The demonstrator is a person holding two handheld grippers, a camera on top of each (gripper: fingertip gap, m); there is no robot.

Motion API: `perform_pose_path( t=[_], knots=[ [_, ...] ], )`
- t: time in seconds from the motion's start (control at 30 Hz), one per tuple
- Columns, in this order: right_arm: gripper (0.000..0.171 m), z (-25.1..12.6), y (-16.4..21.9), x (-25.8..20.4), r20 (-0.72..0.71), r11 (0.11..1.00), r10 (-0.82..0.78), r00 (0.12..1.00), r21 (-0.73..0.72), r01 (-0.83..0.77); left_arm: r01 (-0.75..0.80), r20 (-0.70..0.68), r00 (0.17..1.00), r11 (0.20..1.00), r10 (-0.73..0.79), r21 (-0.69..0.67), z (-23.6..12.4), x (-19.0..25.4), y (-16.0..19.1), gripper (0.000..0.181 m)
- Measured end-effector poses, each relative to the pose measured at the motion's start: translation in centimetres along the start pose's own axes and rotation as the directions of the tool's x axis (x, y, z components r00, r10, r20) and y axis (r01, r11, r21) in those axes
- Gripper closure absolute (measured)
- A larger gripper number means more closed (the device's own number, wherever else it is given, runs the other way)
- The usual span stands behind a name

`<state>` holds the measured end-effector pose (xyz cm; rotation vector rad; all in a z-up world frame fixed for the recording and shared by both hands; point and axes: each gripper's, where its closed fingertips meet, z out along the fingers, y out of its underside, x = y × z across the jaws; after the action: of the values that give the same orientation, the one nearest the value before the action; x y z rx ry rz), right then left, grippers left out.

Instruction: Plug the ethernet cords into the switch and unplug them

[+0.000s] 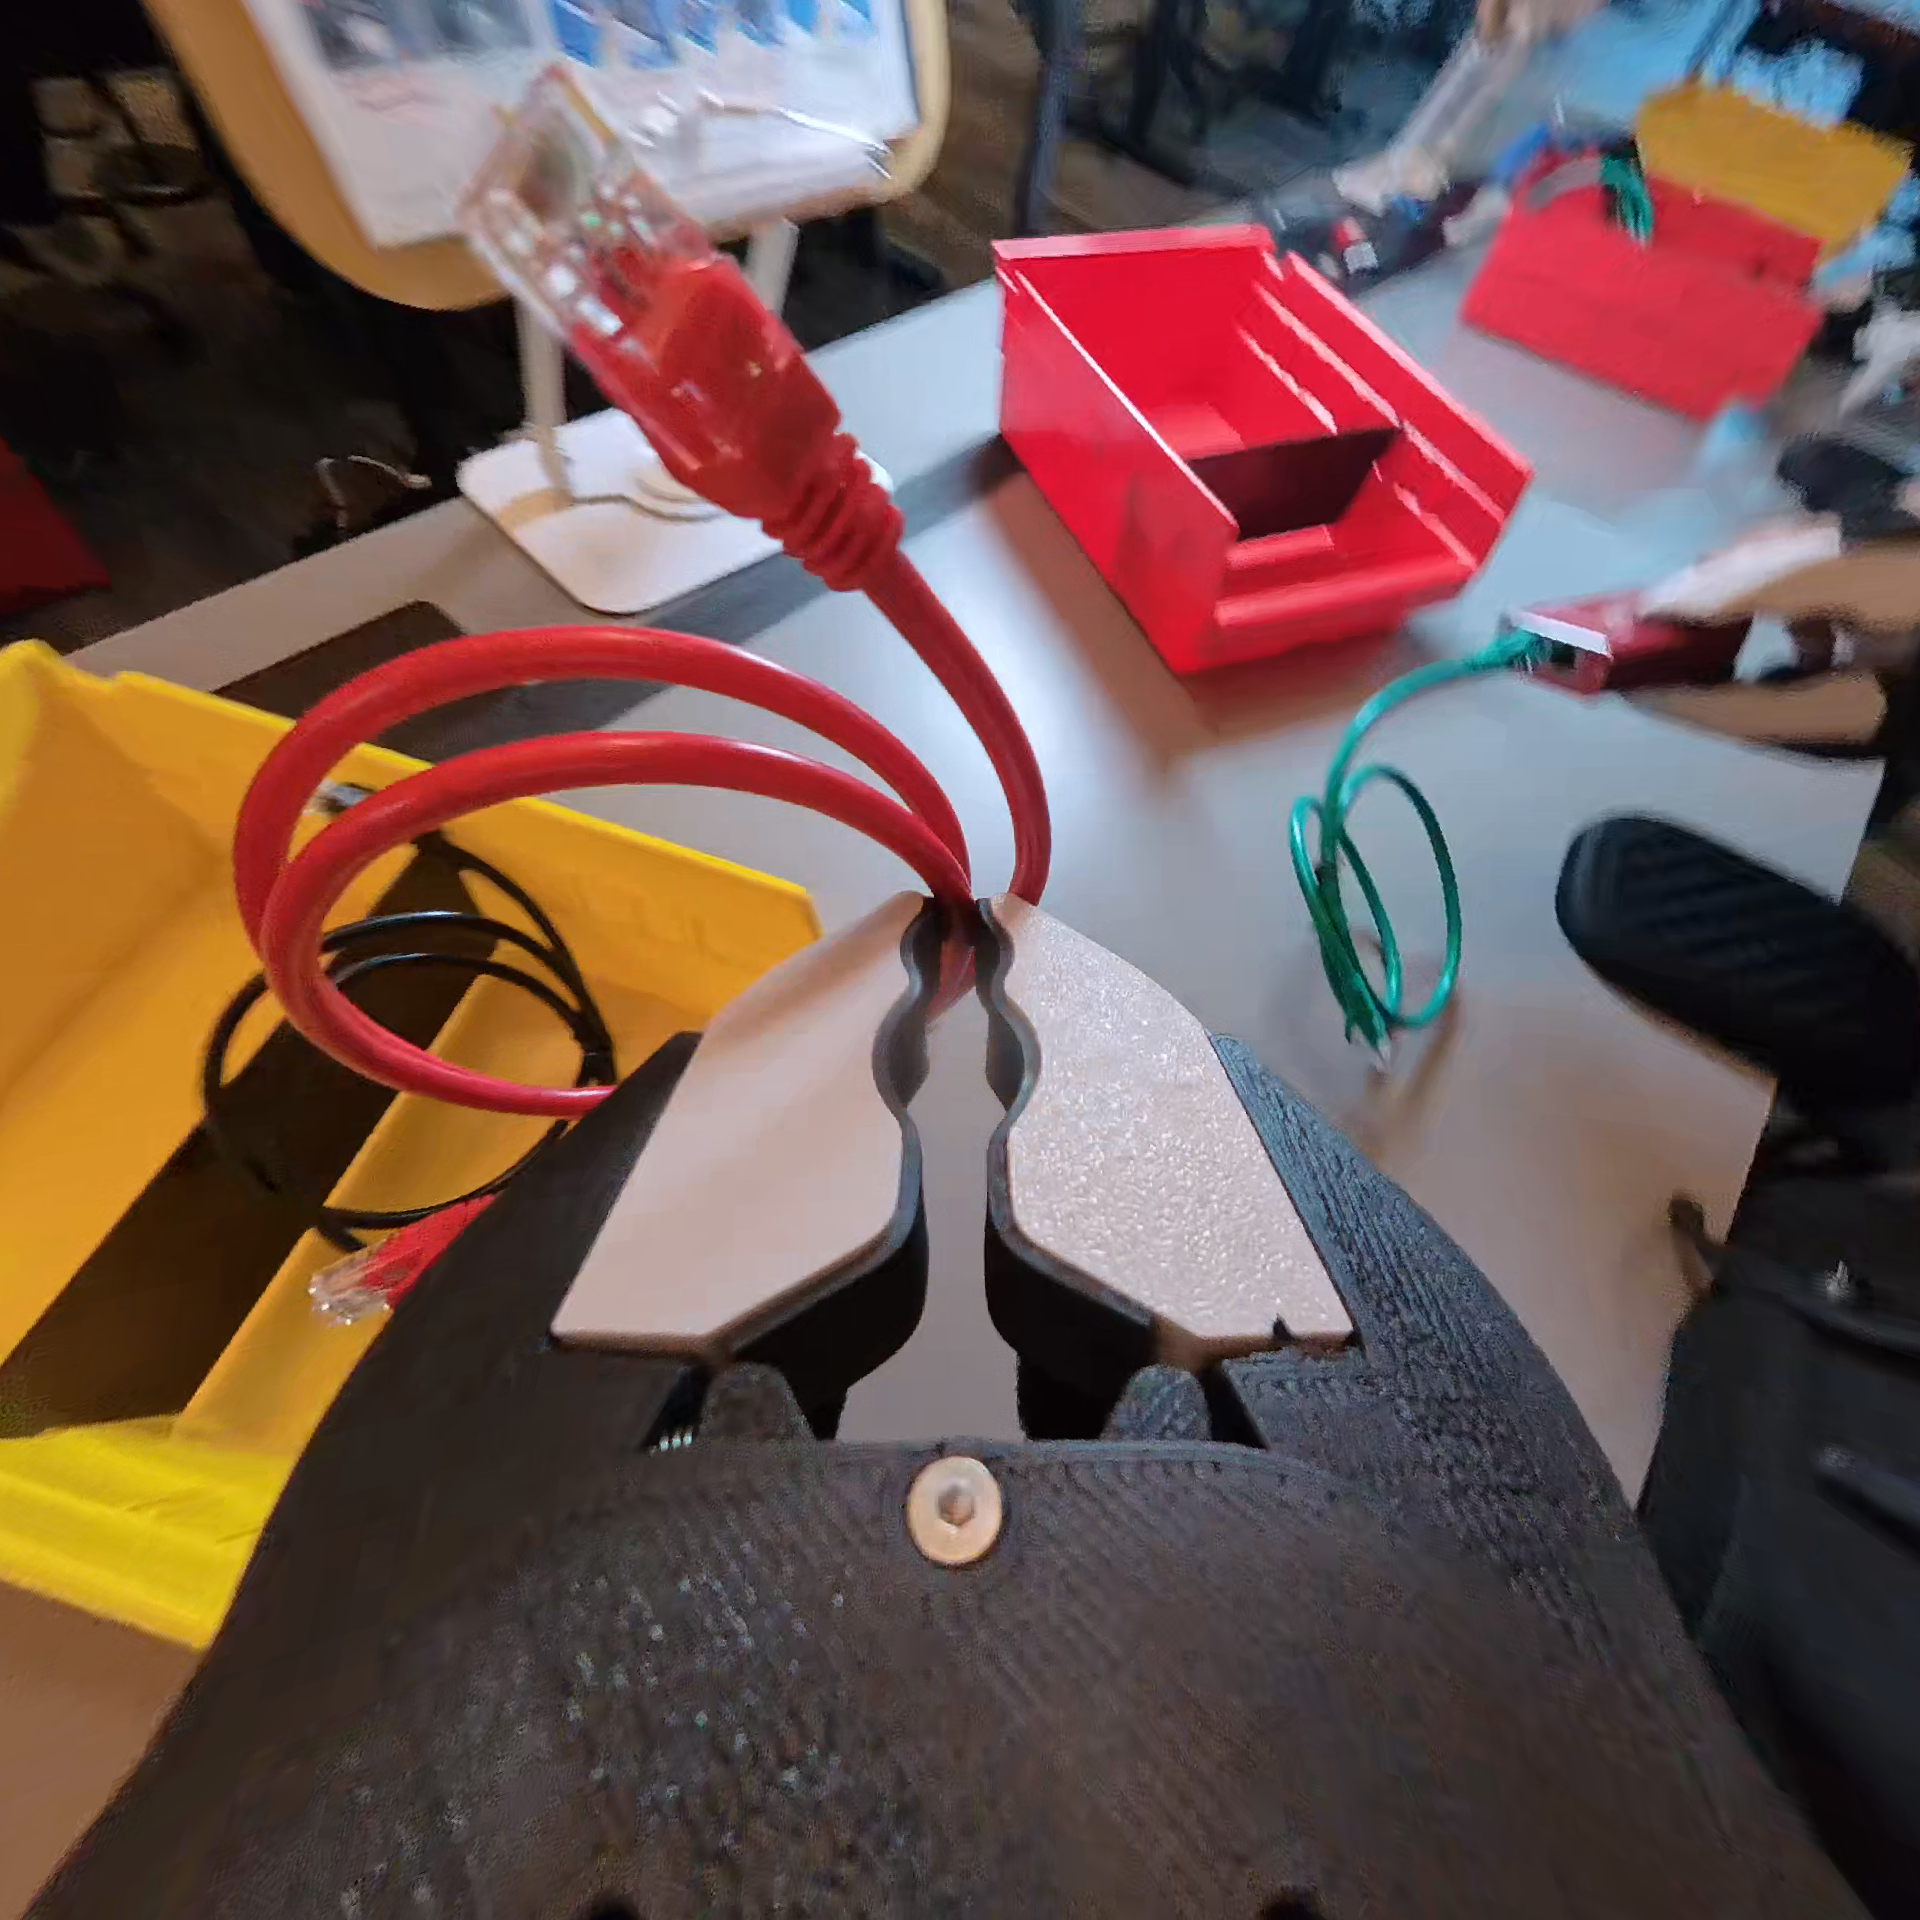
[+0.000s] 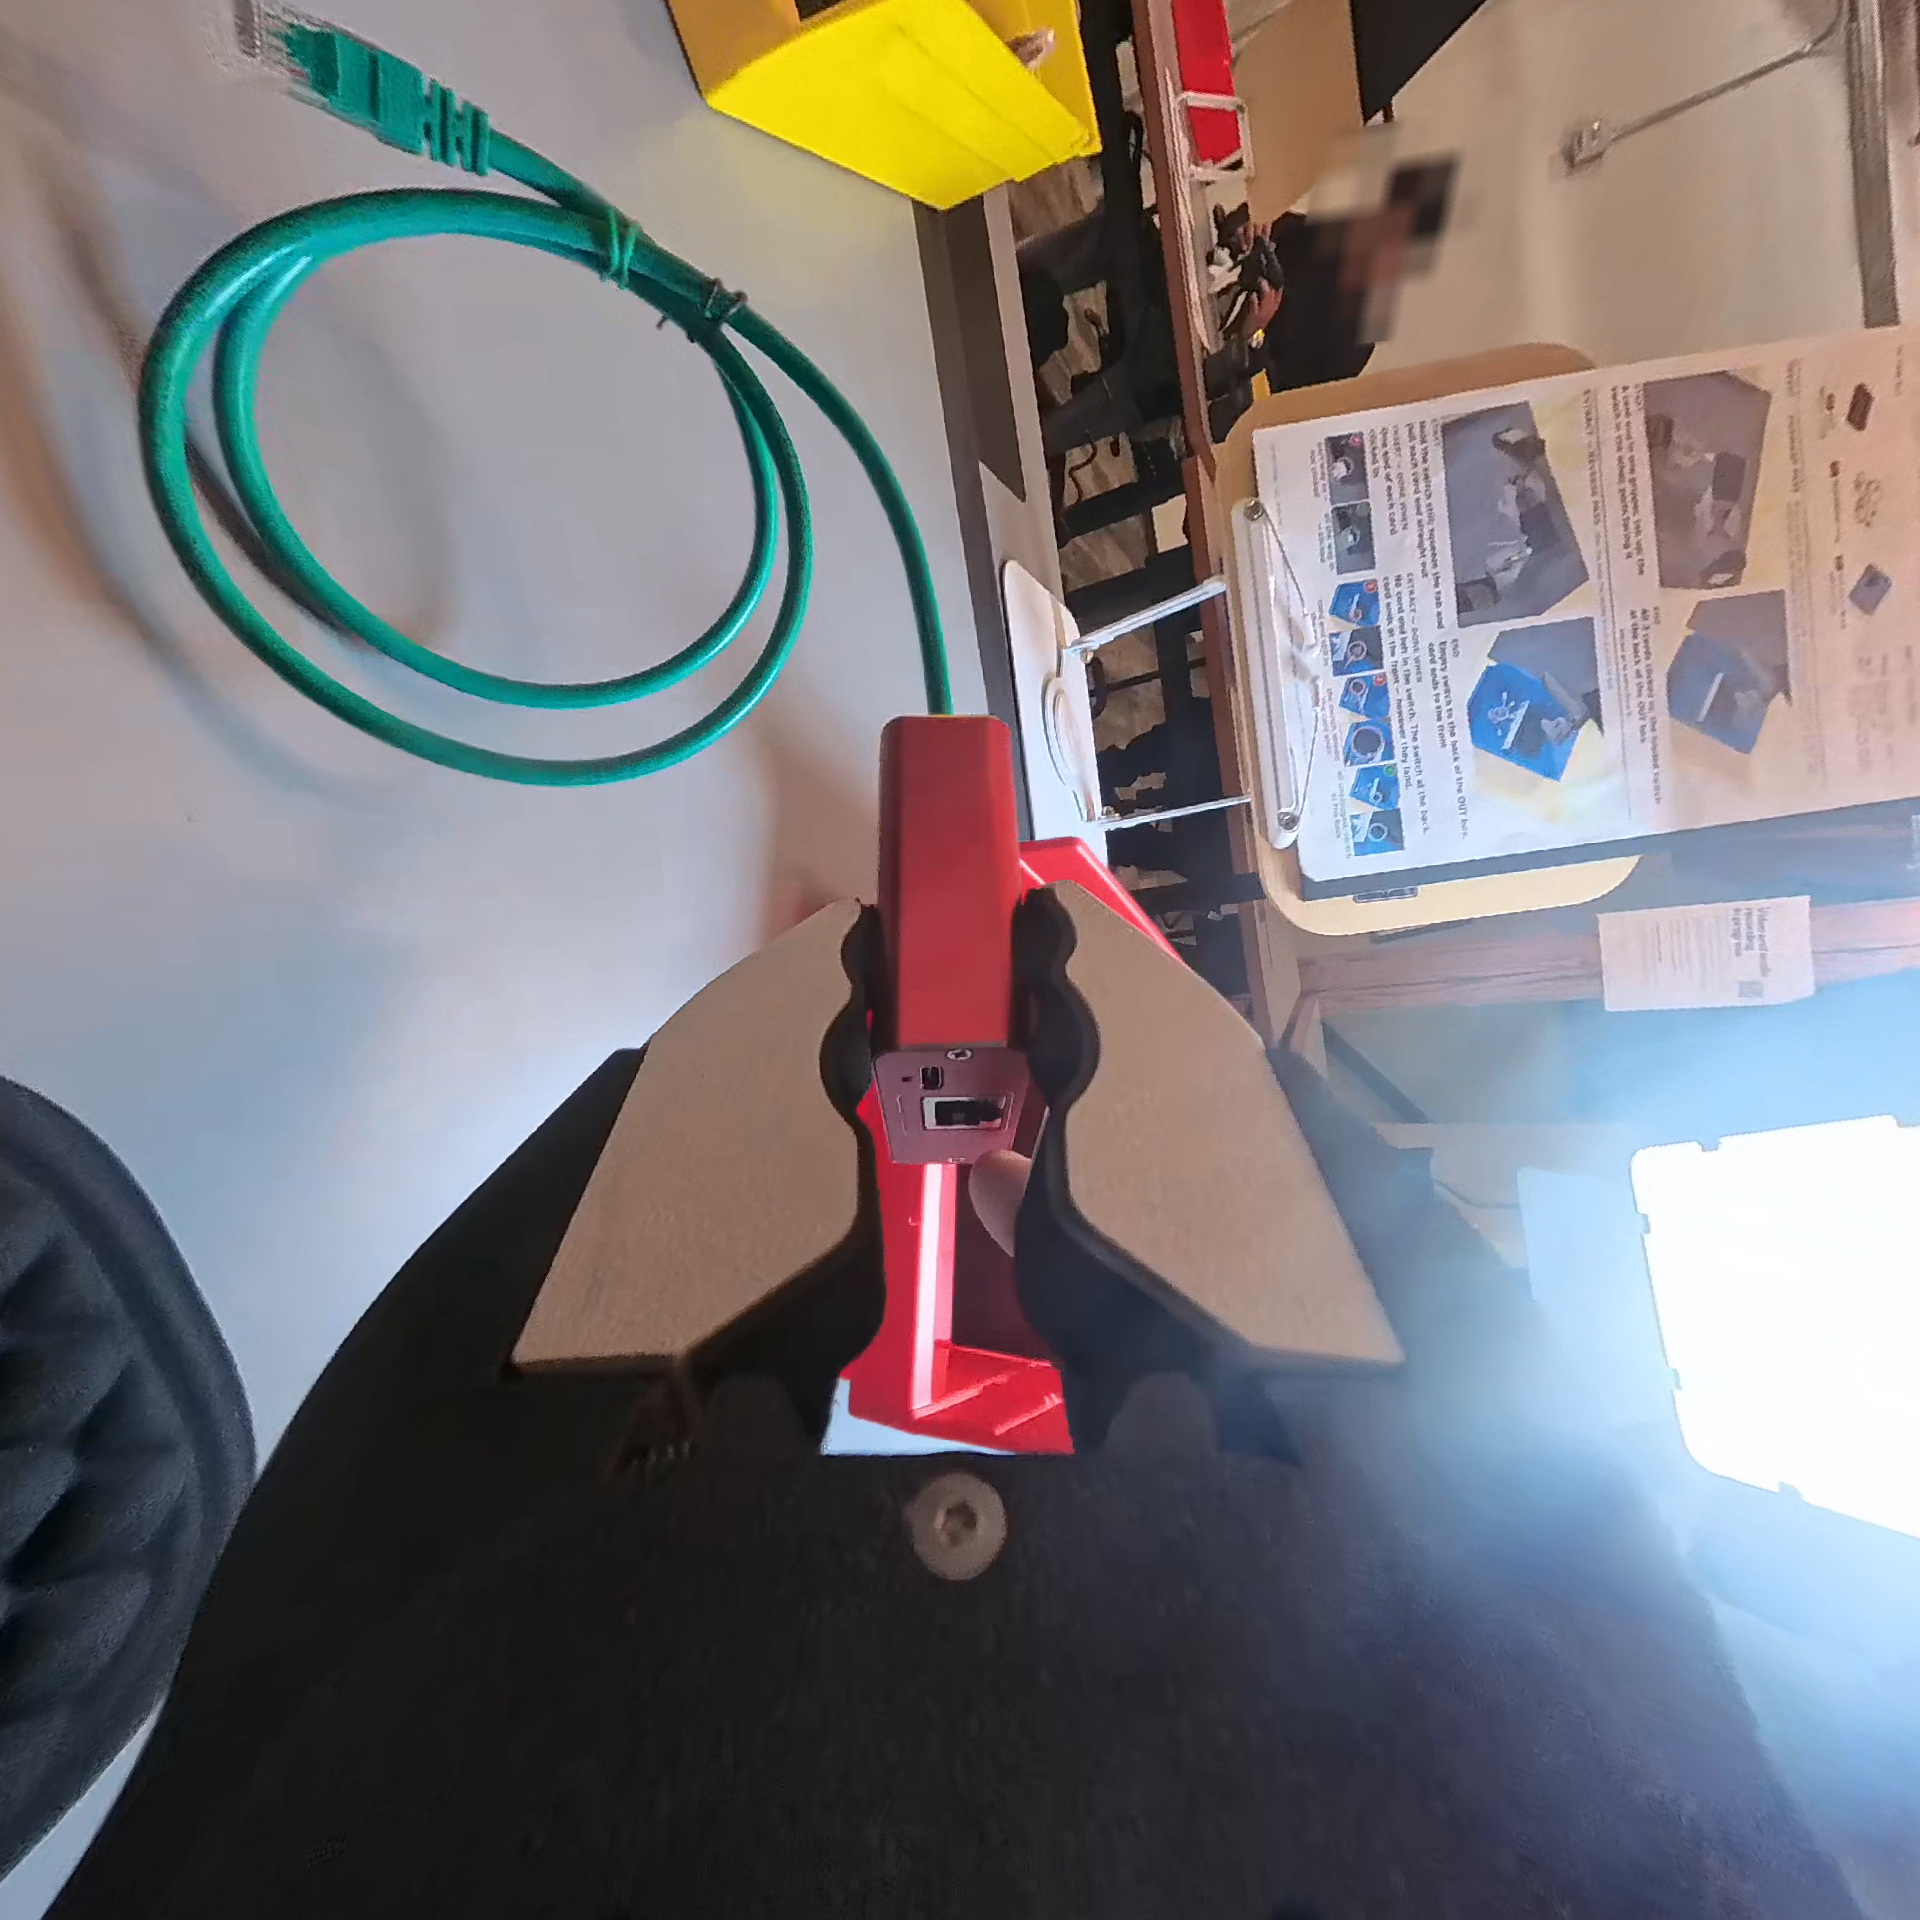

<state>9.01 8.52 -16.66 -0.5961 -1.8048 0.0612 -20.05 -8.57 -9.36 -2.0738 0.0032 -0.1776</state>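
Switch: red box (image 2: 943, 883) clenched endwise in the right gripper (image 2: 951, 935), held above the grey desk (image 2: 468, 987).
Green cord (image 2: 488, 613): plugged into the switch's far end, its tied coil hanging free.
Left gripper (image 1: 961, 920): jaws pinched on the coiled red cord (image 1: 582, 748), clear plug (image 1: 582, 218) raised.
Bins: yellow bin (image 1: 125, 883) holding a black cord (image 1: 416, 1039) by the desk's edge; red bin (image 1: 1226, 416) farther in.
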Motion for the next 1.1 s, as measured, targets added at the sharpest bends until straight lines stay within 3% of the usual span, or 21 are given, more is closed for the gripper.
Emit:
perform_pose_path(
  t=[0.1, 0.33, 0.53, 0.7, 0.83, 0.97, 1.1],
  knots=[
    [0.145, -0.2, -0.2, 0.4, -0.015, 1.000, -0.007, 1.000, 0.006, 0.007, -0.125, -0.087, 0.990, 0.981, 0.113, -0.146, 2.4, 4.5, 3.7, 0.175],
    [0.145, -0.5, 0.0, 0.5, -0.014, 0.999, -0.034, 0.999, -0.017, 0.034, -0.310, -0.350, 0.920, 0.876, 0.178, -0.369, 8.3, 12.6, 12.2, 0.175],
    [0.144, -0.8, 0.8, 0.4, -0.018, 0.999, -0.018, 1.000, -0.037, 0.017, -0.390, -0.375, 0.892, 0.847, 0.251, -0.362, 11.5, 13.9, 13.7, 0.175],
    [0.144, -1.0, 1.5, 0.2, -0.016, 0.999, -0.012, 1.000, -0.052, 0.012, -0.412, -0.376, 0.880, 0.860, 0.289, -0.302, 10.7, 13.6, 12.3, 0.164],
    [0.145, -1.3, 2.4, 0.5, -0.032, 0.998, -0.012, 0.999, -0.070, 0.010, -0.296, -0.208, 0.950, 0.882, 0.232, -0.367, 9.7, 9.0, 12.1, 0.162],
    [0.145, -1.9, 2.8, 1.4, -0.066, 0.997, -0.002, 0.998, -0.071, -0.003, -0.003, -0.161, 0.985, 0.922, -0.065, -0.387, 11.2, 7.4, 13.9, 0.160],
    [0.144, -2.4, 2.7, 1.8, -0.084, 0.998, -0.004, 0.996, -0.066, -0.002, 0.181, -0.119, 0.965, 0.919, -0.235, -0.350, 14.7, 6.8, 15.0, 0.152]
  ],
)
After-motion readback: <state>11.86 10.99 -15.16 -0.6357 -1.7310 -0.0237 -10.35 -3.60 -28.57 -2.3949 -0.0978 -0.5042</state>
